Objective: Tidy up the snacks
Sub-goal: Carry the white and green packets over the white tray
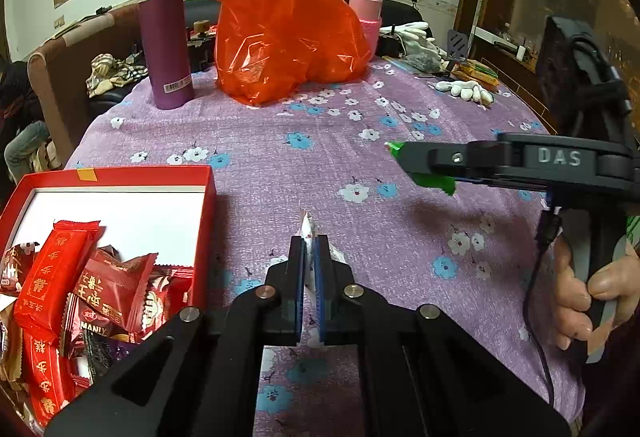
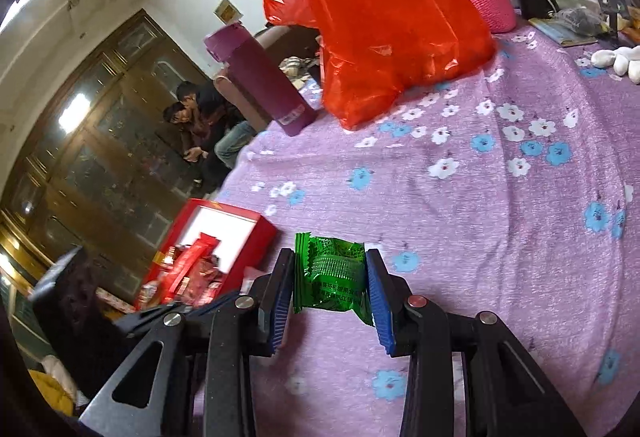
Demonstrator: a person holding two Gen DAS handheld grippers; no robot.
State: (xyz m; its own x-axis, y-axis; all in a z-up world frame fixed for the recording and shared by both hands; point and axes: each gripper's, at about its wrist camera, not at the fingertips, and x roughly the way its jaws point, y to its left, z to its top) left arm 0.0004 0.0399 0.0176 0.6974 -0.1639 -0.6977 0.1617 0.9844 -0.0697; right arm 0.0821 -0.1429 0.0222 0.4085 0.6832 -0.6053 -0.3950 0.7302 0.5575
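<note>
A red box [image 1: 206, 197] with a white inside holds several red snack packets [image 1: 60, 277] at the left; it also shows in the right wrist view [image 2: 256, 233]. My left gripper [image 1: 310, 249] is shut on a thin white snack packet [image 1: 307, 227], just right of the box. My right gripper [image 2: 330, 265] is shut on a green snack packet [image 2: 332, 273] and holds it above the purple flowered tablecloth [image 2: 480, 237]. In the left wrist view the right gripper [image 1: 404, 157] comes in from the right with the green packet [image 1: 436, 183].
A red plastic bag [image 1: 288, 25], a purple flask [image 1: 164, 37] and a pink bottle [image 1: 366, 13] stand at the table's far side. White pebbles [image 1: 466, 89], gloves and clutter lie at the far right. Two people sit beyond the table's left edge [image 2: 200, 117].
</note>
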